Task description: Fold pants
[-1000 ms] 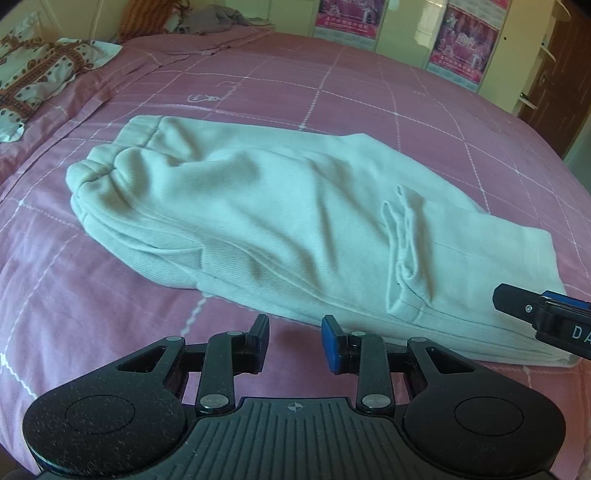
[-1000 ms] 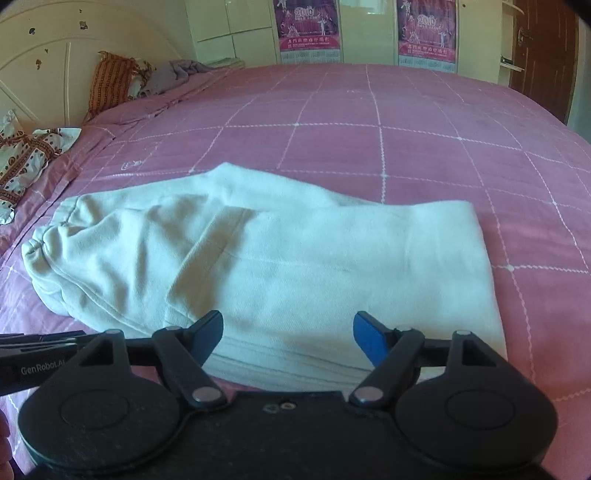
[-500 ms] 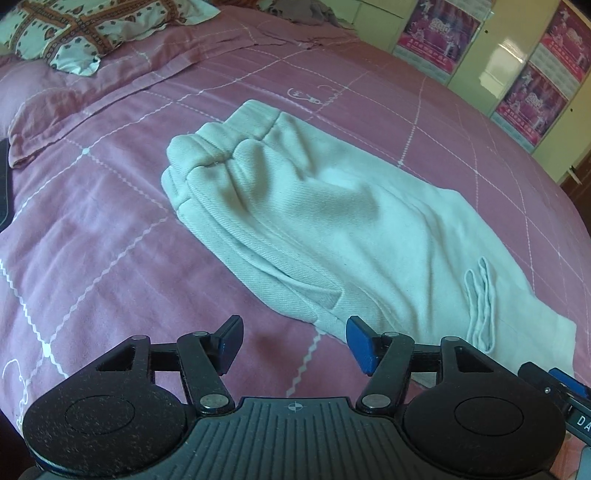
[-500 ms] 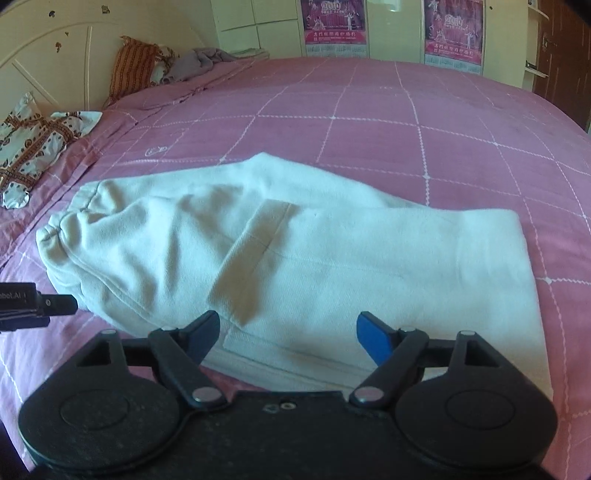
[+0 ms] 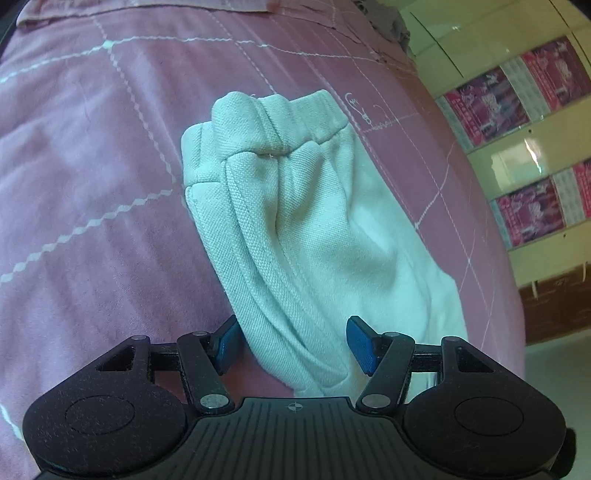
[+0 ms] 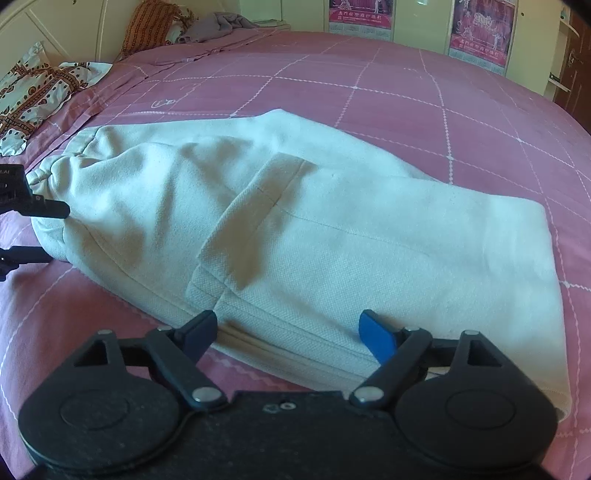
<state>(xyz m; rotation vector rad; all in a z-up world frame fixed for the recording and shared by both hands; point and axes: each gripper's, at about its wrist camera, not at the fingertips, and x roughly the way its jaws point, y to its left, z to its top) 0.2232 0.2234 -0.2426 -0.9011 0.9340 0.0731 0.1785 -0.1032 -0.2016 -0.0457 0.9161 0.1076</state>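
Folded white pants (image 6: 314,229) lie on the pink bedspread (image 6: 406,85), waistband end to the left. In the left wrist view the pants (image 5: 295,229) run away from me, elastic waistband at the far end. My left gripper (image 5: 291,343) is open, its jaws on either side of the near edge of the pants. It also shows at the left edge of the right wrist view (image 6: 33,229), beside the waistband end. My right gripper (image 6: 288,332) is open at the pants' near long edge, holding nothing.
A patterned cloth (image 6: 33,92) and an orange striped pillow (image 6: 151,26) lie at the head of the bed, with a grey garment (image 6: 221,24). Cabinets with pink posters (image 6: 480,26) stand beyond the bed. A brown door (image 6: 576,70) is at the right.
My left gripper has swung round to the left end of the pants, moved closer and opened wider. My right gripper has moved closer to the near edge, still open.
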